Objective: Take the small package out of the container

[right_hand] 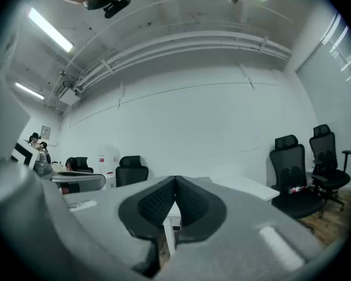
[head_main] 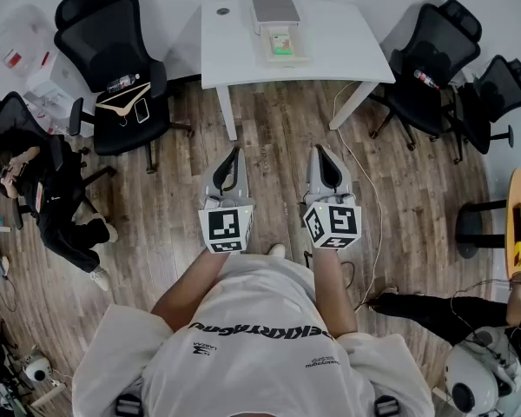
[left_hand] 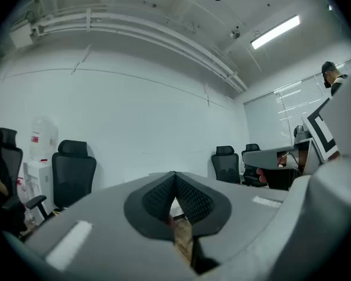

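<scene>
While the left gripper [head_main: 236,153] and right gripper [head_main: 319,150] hung level, jaws pressed together on nothing, the small package [head_main: 281,43] lay in the container [head_main: 263,56] on the white table [head_main: 347,50], well apart. A reach with unopened jaws could shove the container away.

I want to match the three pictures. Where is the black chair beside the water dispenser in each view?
Head view: upper left, the black chair, left of the white table.
Left gripper view: lower left.
Right gripper view: left of centre, low.
Shared landmark: the water dispenser, at the chair's left everywhere.
</scene>
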